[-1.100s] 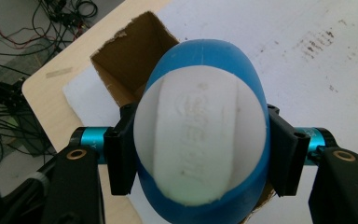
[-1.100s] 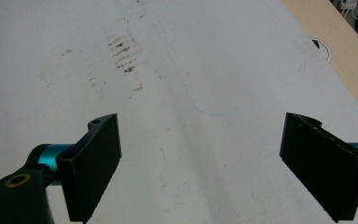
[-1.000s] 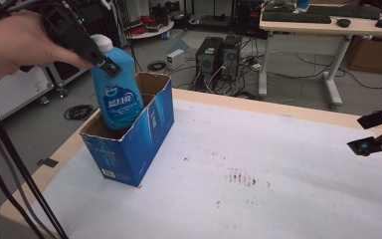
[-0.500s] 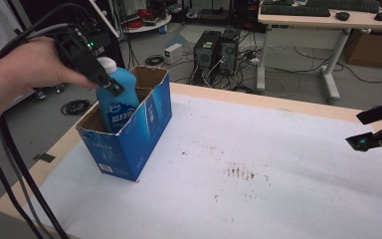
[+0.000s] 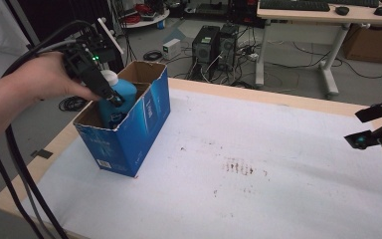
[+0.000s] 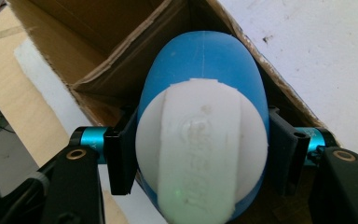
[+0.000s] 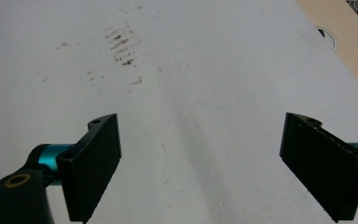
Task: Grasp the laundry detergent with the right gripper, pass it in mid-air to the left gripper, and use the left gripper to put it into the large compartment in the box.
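A blue bottle (image 5: 122, 94) with a white cap (image 6: 200, 149) stands low inside an open blue cardboard box (image 5: 134, 129) at the table's left. My left gripper (image 5: 107, 92) is shut on the bottle's neck just under the cap, its black pads (image 6: 121, 156) pressed against both sides. The bottle's lower body is hidden by the box walls (image 6: 102, 70). At the far right edge my right gripper (image 5: 368, 127) hovers over the white table cover (image 7: 191, 70), open, with nothing between its pads (image 7: 95, 163).
The white cover (image 5: 253, 189) has a brown stain patch (image 5: 238, 167) near the middle. The wooden table edge (image 5: 278, 97) runs along the back. Beyond it are computer towers (image 5: 214, 47), cables and another desk (image 5: 328, 15).
My left gripper has lowered the bottle from above the box down into it; now just its top rises over the rim. The right gripper has stayed in place.
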